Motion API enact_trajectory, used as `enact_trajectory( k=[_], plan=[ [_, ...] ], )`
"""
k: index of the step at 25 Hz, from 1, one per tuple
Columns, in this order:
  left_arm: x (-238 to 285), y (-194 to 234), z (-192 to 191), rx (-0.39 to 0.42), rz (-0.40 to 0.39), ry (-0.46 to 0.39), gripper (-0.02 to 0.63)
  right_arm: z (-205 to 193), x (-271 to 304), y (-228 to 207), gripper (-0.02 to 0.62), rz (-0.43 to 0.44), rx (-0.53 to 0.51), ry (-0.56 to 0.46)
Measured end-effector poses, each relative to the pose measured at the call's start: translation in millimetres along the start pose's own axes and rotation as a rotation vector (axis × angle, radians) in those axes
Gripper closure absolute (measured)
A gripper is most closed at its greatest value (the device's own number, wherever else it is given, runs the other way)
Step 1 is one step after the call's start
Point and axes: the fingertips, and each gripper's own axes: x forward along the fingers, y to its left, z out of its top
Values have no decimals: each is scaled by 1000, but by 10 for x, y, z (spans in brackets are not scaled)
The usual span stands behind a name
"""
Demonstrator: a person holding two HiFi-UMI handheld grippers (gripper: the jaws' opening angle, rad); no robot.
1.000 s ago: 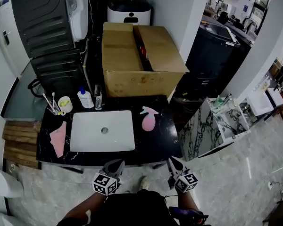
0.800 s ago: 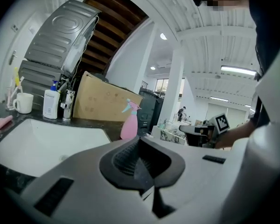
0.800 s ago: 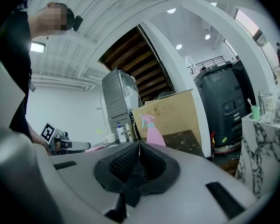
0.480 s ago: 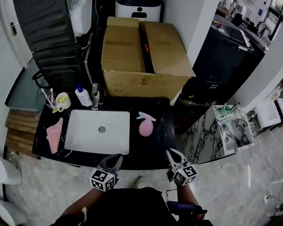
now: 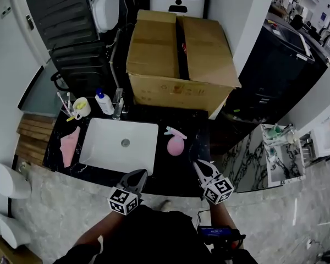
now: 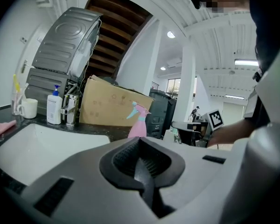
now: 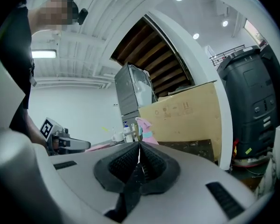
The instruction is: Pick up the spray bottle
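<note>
1. Black counter (image 5: 197, 126) w/ white sink (image 5: 119, 145) set in its left half. Marble floor (image 5: 297, 213) runs from 3 to 6 o'clock.
2. Pink bottle (image 5: 175, 143) stands on the counter just right of the sink, nozzle toward 11 o'clock. It's untouched, at 1 o'clock from the left claw (image 5: 137, 174) and 11 o'clock from the right claw (image 5: 201, 166).
3. Counter's back-left corner: cup (image 5: 81, 107) w/ brushes, soap (image 5: 104, 102), tap (image 5: 119, 104). A pink cloth (image 5: 70, 146) lies left of the sink.
4. Big box (image 5: 181, 65) sits at 12 o'clock, behind the counter & above it. Dark appliances stand at 10 and 2 o'clock.
5. Edges: both claw tips sit at the counter's front edge. Bare counter lies in front of the bottle and on its right, to the right edge. A narrow strip separates bottle & sink.
6. Left claw: jaws together, nothing between. Its view has the bottle ahead, slightly left of centre.
7. Right claw: jaws together too, empty. Bottle shows just over its tips.
8. Vs 1 s ago: both claws came fwd from over the floor to the counter's edge, jaws unchanged. Bottle kept its spot by the sink.
</note>
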Motion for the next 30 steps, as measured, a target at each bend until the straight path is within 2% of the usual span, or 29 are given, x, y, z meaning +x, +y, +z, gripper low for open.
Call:
enact_trajectory(
  k=[6, 15, 17, 18, 30],
  plan=[
    [46, 46, 46, -4, 12, 1, 598, 59, 200, -43, 568, 29, -7, 10],
    [124, 249, 120, -19, -25, -6, 598, 122, 542, -97, 563, -32, -5, 25],
    [113, 313, 125, -26, -26, -6, 598, 106, 621, -113, 494, -49, -2, 45],
    [105, 347, 119, -31, -25, -4, 598, 98, 661, -110, 480, -53, 3, 54],
    [-9, 641, 73, -60, 13, 0, 598, 41, 1095, -182, 370, -103, -29, 98]
  ],
)
